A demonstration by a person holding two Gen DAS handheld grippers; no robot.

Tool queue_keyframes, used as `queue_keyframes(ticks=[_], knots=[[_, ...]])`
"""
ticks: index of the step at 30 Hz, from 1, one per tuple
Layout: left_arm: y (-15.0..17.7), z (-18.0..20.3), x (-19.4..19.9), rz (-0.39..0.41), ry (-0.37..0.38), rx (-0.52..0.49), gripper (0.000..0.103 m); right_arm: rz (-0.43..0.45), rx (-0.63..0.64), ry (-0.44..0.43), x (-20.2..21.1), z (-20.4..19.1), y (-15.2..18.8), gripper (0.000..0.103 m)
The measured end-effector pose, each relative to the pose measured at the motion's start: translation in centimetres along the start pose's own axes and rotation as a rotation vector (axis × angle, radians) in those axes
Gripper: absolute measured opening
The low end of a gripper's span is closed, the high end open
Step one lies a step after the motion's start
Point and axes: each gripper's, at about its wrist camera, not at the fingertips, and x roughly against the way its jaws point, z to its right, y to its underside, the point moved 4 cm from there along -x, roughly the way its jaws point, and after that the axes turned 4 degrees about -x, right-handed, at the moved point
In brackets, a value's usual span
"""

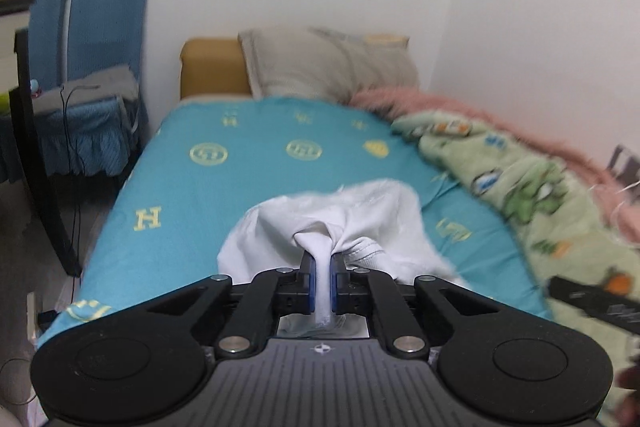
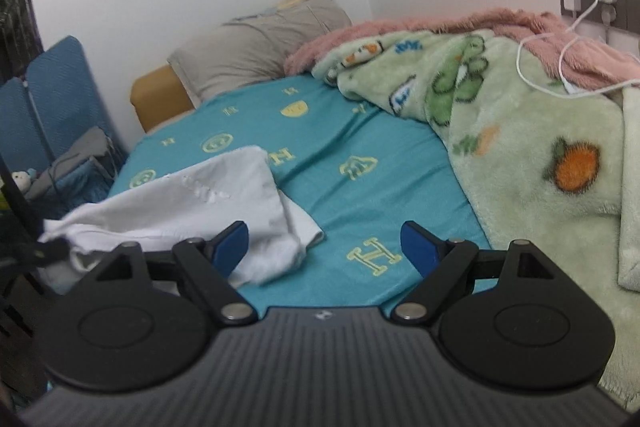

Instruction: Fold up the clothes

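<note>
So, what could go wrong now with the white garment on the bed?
1. The left gripper pinches only a small bunch of the white garment, so the cloth may slip out or stay crumpled when pulled.
2. The right gripper is open and holds nothing; with one grip only, the fold may come out uneven.
3. The green blanket lies close and could get caught.

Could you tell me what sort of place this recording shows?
Most likely a small home bedroom: a bed with a teal sheet, a grey pillow at its head, and fleece blankets bunched along the wall.
</note>
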Motion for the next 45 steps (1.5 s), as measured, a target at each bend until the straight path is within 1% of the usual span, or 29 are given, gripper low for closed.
queue_keyframes(ticks=[4, 7, 11, 13, 16, 18, 20, 22, 24, 26, 28, 30, 31, 34, 39, 41, 43, 45], knots=[[-1.1, 0.5, 5.6, 0.075, 0.041, 0.000, 0.007, 0.022, 0.032, -0.070, 2.2, -1.0, 0.0, 0.085], [-0.8, 0.0, 9.1, 0.101, 0.052, 0.017, 0.007, 0.029, 0.061, -0.130, 3.9, -1.9, 0.1, 0.085], [0.2, -1.5, 10.4, 0.083, 0.052, 0.051, 0.007, -0.081, 0.112, -0.264, 4.4, -4.4, 1.8, 0.085], [0.6, -2.1, 10.6, 0.073, 0.053, 0.067, 0.007, -0.158, 0.154, -0.337, 4.1, -6.3, 3.2, 0.085], [1.0, -3.0, 10.0, 0.059, 0.058, 0.089, 0.007, -0.223, 0.231, -0.392, 3.7, -9.2, 5.3, 0.085], [1.2, -3.6, 9.7, 0.049, 0.061, 0.103, 0.007, -0.229, 0.302, -0.407, 3.6, -11.2, 6.4, 0.085], [1.4, -4.2, 9.3, 0.040, 0.066, 0.120, 0.007, -0.221, 0.364, -0.408, 3.2, -13.0, 7.4, 0.085], [1.7, -4.8, 8.7, 0.028, 0.061, 0.130, 0.007, -0.201, 0.402, -0.366, 2.3, -13.9, 7.8, 0.085], [2.0, -5.2, 8.2, 0.011, 0.052, 0.138, 0.007, -0.185, 0.377, -0.321, 1.3, -13.8, 7.6, 0.085], [2.3, -5.6, 7.7, -0.007, 0.042, 0.146, 0.007, -0.158, 0.288, -0.276, 0.7, -12.7, 6.8, 0.085], [2.4, -5.7, 7.3, -0.014, 0.039, 0.150, 0.007, -0.118, 0.182, -0.237, 0.3, -10.5, 5.1, 0.085], [2.4, -5.4, 7.4, -0.004, 0.049, 0.149, 0.007, -0.091, 0.078, -0.223, 0.1, -8.7, 4.0, 0.085], [2.4, -5.3, 7.4, 0.001, 0.054, 0.148, 0.007, -0.095, 0.033, -0.219, -0.3, -8.0, 3.7, 0.085], [2.3, -4.8, 7.5, 0.015, 0.069, 0.145, 0.007, -0.154, -0.045, -0.192, -1.5, -6.6, 3.8, 0.085], [2.1, -4.1, 7.6, 0.039, 0.095, 0.141, 0.007, -0.347, -0.028, -0.108, -3.7, -5.7, 6.1, 0.085], [2.1, -3.8, 7.7, 0.049, 0.105, 0.140, 0.007, -0.415, -0.017, -0.105, -4.1, -5.5, 7.2, 0.085], [2.0, -3.5, 7.7, 0.059, 0.115, 0.138, 0.007, -0.446, -0.015, -0.101, -4.0, -5.4, 7.9, 0.084], [1.8, -3.8, 8.1, 0.068, 0.139, 0.169, 0.007, -0.427, -0.024, -0.085, -3.0, -5.1, 7.8, 0.084]])
